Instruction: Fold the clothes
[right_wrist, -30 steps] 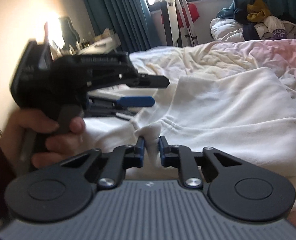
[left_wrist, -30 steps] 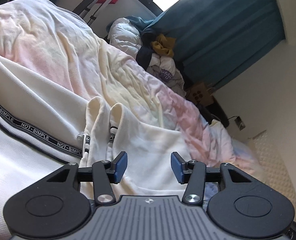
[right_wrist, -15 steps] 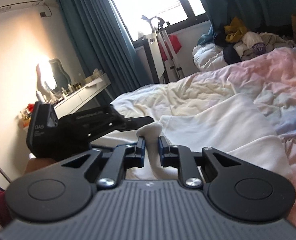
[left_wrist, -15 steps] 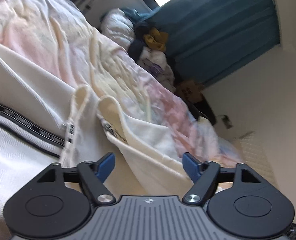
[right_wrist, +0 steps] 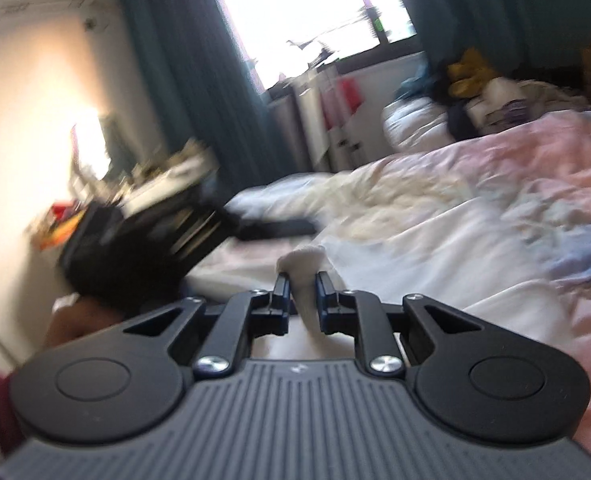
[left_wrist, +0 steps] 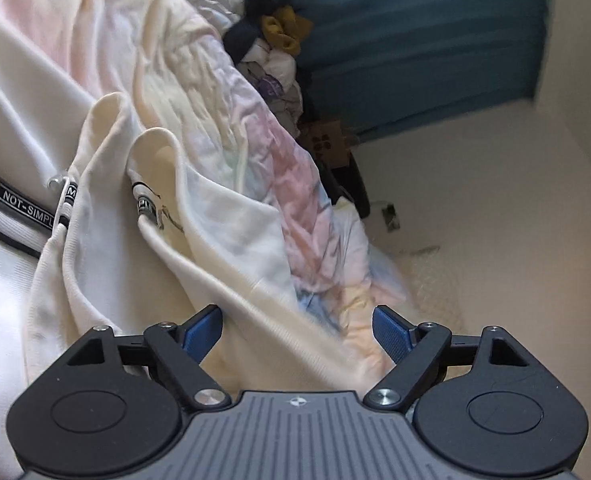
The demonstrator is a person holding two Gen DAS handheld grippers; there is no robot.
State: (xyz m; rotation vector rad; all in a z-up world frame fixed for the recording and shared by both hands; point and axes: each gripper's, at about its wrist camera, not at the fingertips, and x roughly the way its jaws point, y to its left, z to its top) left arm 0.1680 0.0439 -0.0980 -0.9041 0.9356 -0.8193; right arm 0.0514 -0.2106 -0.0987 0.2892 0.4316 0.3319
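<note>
The cream hoodie [left_wrist: 143,264] lies on the bed [left_wrist: 223,92]. The left gripper [left_wrist: 297,330] has its fingers spread wide over a hoodie fold. The right gripper [right_wrist: 301,286] pinches a bunch of white cloth [right_wrist: 301,260] above the bed.

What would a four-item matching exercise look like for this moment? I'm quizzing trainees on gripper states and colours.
1. left gripper
2. right gripper
3. curtain
4. white hoodie

a. teal
b. carries a black NOT-SIMPLE band
c. jaws wide open
d. shut on a fold of white cloth

Pairs: 1-c, 2-d, 3-a, 4-b
</note>
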